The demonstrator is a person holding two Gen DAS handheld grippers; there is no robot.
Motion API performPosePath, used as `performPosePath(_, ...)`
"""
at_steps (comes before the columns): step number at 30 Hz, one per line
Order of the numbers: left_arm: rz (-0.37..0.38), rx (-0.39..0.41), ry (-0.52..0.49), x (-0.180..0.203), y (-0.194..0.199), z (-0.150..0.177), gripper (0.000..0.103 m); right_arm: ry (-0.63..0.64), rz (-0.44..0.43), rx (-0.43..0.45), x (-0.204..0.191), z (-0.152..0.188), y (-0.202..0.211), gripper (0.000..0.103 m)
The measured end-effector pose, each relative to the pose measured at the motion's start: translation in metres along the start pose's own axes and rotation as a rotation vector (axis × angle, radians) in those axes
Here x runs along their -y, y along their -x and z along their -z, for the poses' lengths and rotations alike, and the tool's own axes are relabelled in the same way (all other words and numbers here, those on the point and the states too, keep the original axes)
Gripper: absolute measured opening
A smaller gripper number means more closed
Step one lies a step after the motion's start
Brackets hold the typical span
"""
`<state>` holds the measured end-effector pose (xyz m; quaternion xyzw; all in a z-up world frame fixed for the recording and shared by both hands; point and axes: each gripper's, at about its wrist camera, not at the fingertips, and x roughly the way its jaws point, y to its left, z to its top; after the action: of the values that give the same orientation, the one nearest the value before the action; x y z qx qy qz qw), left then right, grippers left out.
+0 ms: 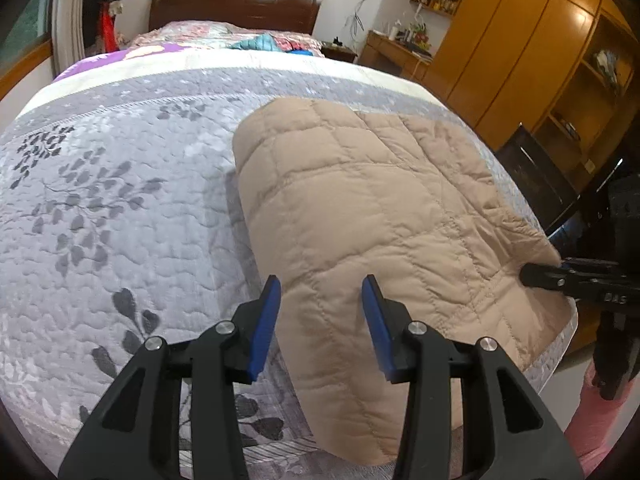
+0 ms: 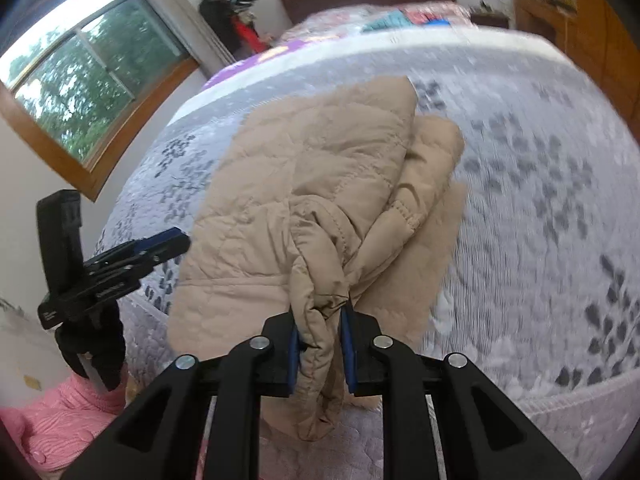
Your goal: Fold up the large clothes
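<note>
A beige quilted jacket (image 1: 360, 208) lies folded on the grey flowered bedspread (image 1: 120, 200). My left gripper (image 1: 322, 294) hovers over its near left part, blue pads (image 1: 268, 320) apart and nothing pressed between them. In the right wrist view the jacket (image 2: 312, 168) is bunched, and my right gripper (image 2: 320, 316) is shut on a gathered fold of its fabric, which hangs down between the fingers. The right gripper (image 1: 538, 274) also shows at the jacket's right edge in the left wrist view. The left gripper (image 2: 172, 242) appears beside the jacket's left side in the right wrist view.
The bed's near edge (image 2: 560, 404) runs close below the jacket. A person's pink-clad legs (image 2: 60, 420) stand by the bed. Wooden wardrobes (image 1: 520, 52) line the right wall, a window (image 2: 80, 68) the left. More bedding and clothes (image 1: 256, 42) lie near the headboard.
</note>
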<state>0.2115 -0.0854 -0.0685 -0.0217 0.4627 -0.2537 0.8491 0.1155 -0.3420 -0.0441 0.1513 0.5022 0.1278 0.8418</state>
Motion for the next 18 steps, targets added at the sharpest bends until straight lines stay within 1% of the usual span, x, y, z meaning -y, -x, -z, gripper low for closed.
performPosePath(4, -0.01, -0.012, -0.018, 0.005, -0.008, 0.004, 0.044, -0.031, -0.006, -0.022, 0.018, 0.012, -0.017, 0.018)
performPosePath(10, -0.022, -0.023, -0.032, 0.009, -0.017, 0.008, 0.045, -0.052, 0.005, -0.047, 0.026, 0.023, -0.036, 0.021)
performPosePath(13, -0.034, -0.025, -0.039, 0.009, -0.022, 0.01, 0.046, -0.047, 0.027, -0.057, 0.026, 0.026, -0.045, 0.022)
performPosePath(18, -0.039, -0.033, -0.034, 0.006, -0.03, 0.013, 0.047, -0.011, 0.092, -0.059, 0.016, 0.027, -0.057, 0.024)
